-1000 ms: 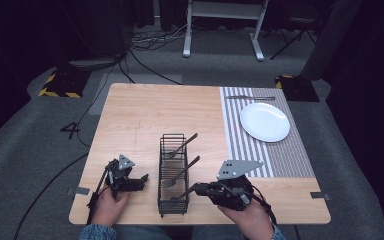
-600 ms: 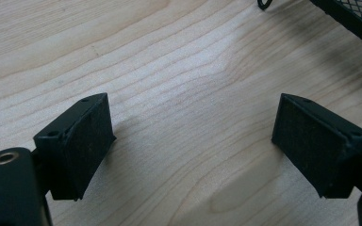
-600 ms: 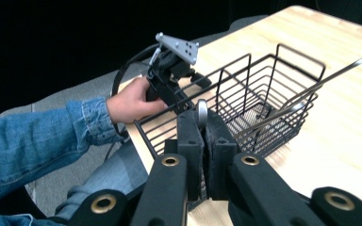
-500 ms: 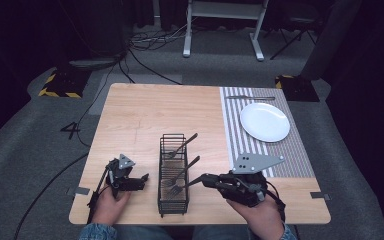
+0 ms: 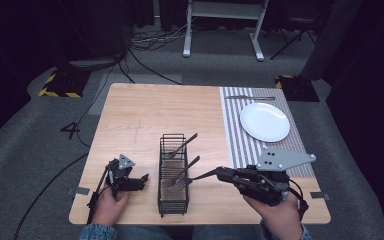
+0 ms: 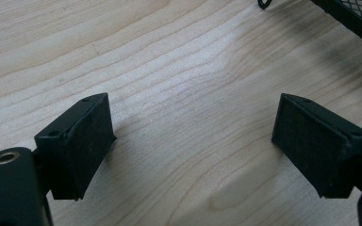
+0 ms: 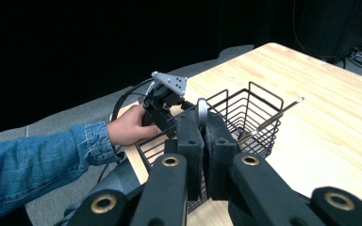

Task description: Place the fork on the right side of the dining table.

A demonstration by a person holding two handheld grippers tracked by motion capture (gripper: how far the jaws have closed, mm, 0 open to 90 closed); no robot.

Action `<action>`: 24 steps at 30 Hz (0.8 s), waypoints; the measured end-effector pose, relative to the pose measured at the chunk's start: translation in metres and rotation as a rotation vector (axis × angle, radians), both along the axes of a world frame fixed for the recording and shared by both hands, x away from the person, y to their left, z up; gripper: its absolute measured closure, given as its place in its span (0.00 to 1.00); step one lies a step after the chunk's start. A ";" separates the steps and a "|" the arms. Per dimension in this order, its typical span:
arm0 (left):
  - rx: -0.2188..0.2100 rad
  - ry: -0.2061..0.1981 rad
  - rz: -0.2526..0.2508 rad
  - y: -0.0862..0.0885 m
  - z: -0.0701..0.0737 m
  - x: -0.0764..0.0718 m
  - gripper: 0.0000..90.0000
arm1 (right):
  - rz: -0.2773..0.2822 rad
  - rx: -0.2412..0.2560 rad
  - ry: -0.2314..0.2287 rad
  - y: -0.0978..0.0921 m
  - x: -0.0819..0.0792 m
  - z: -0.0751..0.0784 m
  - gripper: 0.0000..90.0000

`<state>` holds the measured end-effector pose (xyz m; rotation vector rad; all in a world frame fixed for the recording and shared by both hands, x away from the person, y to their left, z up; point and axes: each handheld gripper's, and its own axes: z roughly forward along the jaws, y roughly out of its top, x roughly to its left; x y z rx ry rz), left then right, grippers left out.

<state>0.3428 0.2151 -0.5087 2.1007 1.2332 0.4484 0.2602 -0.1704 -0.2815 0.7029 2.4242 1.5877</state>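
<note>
My right gripper point(image 5: 219, 173) pinches a fork point(image 5: 187, 178) handle over the black basket point(image 5: 173, 201) near the table's point(image 5: 145, 107) front edge. My left gripper point(image 5: 141, 181) rests open beside it.
</note>
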 end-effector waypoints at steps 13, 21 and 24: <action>-0.002 0.002 -0.006 0.000 0.000 0.002 0.14 | -0.058 0.039 -0.015 -0.029 -0.003 0.015 0.96; -0.002 0.001 -0.008 0.000 0.000 0.003 0.14 | -0.104 0.041 -0.039 -0.044 -0.003 0.025 0.96; -0.002 0.001 -0.008 0.000 0.000 0.003 0.14 | -0.124 0.038 -0.047 -0.050 -0.002 0.029 0.96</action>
